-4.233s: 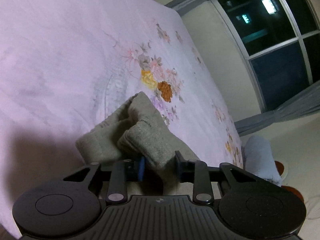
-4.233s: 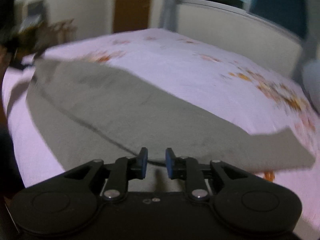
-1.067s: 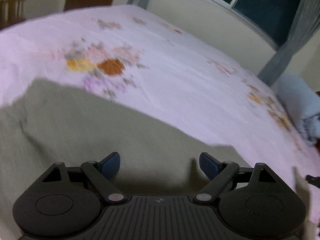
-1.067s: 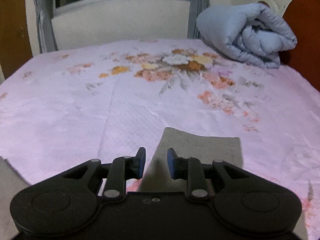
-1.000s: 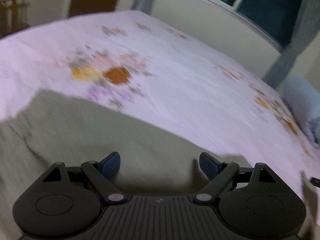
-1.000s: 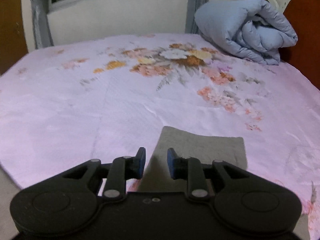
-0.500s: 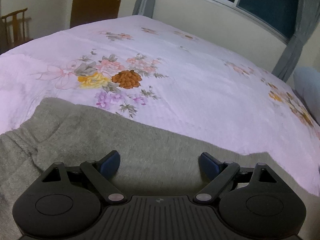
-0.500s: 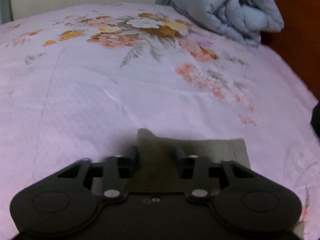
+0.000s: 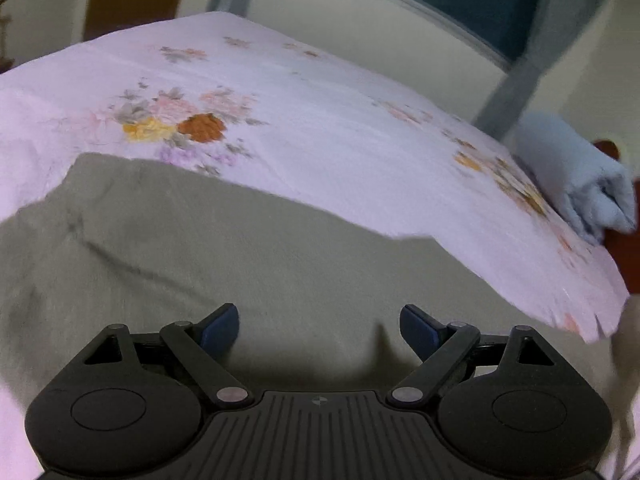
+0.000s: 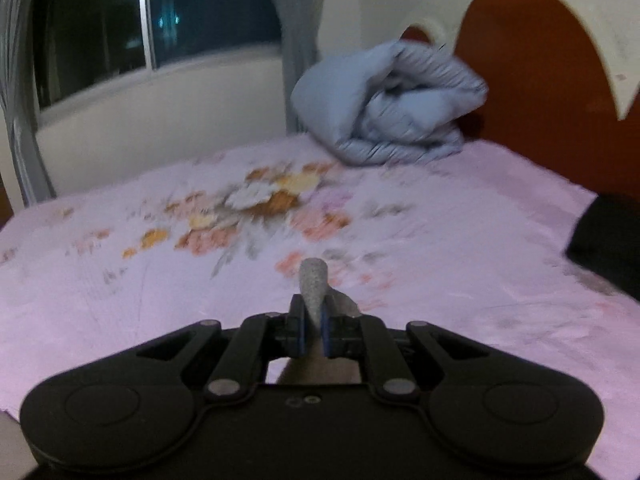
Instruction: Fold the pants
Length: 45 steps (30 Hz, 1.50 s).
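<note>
Pinching a tuft of the grey pants [image 10: 313, 284] in my right gripper [image 10: 313, 330], jaws just closed tight on the fabric, cloth sticking up between the pads. My left gripper [image 9: 319, 330] hangs wide open over the pants [image 9: 248, 264], nothing in it. Pants lie spread on the pink floral bedsheet [image 9: 320, 136], near edge of the bed. Soft knit, light, floppy, probably drags and wrinkles if lifted from one point, so best held at hem or waistband corners. Long axis looks to run left-right across the left wrist view; which end is the waistband, cannot tell. Blue duvet [image 10: 392, 104] well apart by the headboard
</note>
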Each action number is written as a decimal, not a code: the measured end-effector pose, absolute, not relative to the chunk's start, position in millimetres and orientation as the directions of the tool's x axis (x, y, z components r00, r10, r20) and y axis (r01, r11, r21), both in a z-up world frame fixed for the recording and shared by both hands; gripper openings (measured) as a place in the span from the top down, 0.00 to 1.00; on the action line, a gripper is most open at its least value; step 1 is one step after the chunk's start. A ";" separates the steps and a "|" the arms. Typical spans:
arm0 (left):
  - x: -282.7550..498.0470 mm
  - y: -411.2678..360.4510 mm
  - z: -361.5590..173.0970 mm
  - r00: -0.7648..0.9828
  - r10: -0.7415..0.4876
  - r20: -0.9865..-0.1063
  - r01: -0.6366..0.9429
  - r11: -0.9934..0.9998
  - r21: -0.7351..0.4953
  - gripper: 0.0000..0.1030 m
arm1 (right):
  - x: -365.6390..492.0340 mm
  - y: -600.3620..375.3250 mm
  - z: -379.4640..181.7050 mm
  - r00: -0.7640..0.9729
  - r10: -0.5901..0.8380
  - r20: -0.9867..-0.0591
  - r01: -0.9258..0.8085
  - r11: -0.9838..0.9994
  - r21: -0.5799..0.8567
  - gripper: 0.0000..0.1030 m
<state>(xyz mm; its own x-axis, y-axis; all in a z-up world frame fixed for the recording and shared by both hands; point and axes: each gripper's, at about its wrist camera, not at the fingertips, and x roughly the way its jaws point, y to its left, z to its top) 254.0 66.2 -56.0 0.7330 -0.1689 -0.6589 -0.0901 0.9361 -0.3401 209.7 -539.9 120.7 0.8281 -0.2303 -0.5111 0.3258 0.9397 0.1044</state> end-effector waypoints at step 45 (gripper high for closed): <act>153.6 -38.8 -76.6 0.583 -0.493 -0.646 -0.144 0.720 -0.679 0.44 | 21.2 -656.9 -21.9 0.804 -0.089 -0.588 0.470 0.700 0.537 0.83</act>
<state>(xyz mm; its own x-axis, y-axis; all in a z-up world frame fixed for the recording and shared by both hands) 153.6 -38.8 -76.6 0.5833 -0.4926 -0.6458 -0.1436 0.7200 -0.6789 21.2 -656.9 -21.9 0.8039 -0.0891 -0.5881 0.4705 0.7002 0.5371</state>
